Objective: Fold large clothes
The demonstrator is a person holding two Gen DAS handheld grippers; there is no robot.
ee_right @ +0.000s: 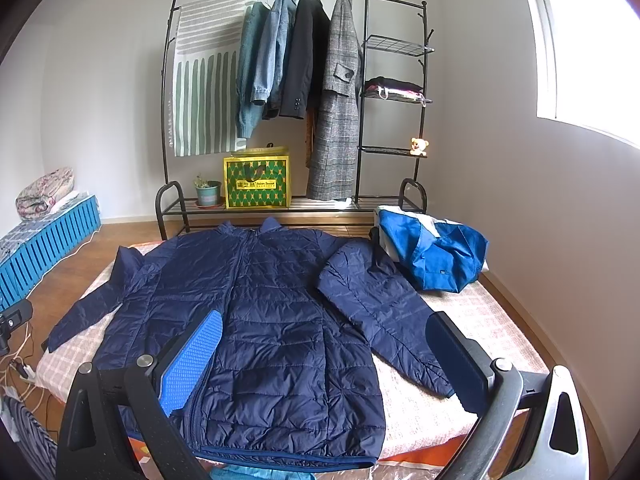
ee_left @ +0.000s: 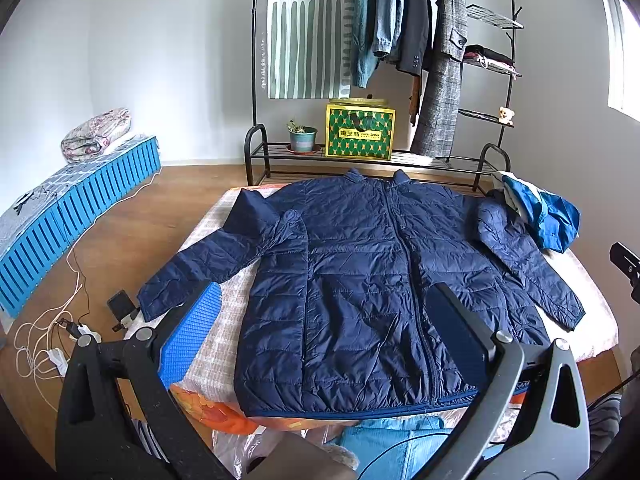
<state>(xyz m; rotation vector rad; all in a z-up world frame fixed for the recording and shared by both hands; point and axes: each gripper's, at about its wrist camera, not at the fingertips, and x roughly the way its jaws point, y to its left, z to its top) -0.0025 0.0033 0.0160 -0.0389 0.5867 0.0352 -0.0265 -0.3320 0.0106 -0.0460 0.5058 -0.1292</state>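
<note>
A navy quilted puffer jacket [ee_left: 360,280] lies flat and zipped on the bed [ee_left: 216,344], front up, collar at the far end and both sleeves spread out. It also shows in the right wrist view [ee_right: 272,312]. My left gripper [ee_left: 324,332] is open and empty, held above the jacket's lower hem. My right gripper [ee_right: 324,356] is open and empty, above the jacket's lower right side, near the right sleeve [ee_right: 384,312]. Neither gripper touches the jacket.
A crumpled blue and white garment [ee_right: 432,252] lies at the bed's far right corner. A black clothes rack [ee_right: 296,92] with hung coats, a green gift bag [ee_right: 256,182] and a potted plant stands behind. Blue slatted crate [ee_left: 80,208] and cables [ee_left: 52,332] lie on the floor left.
</note>
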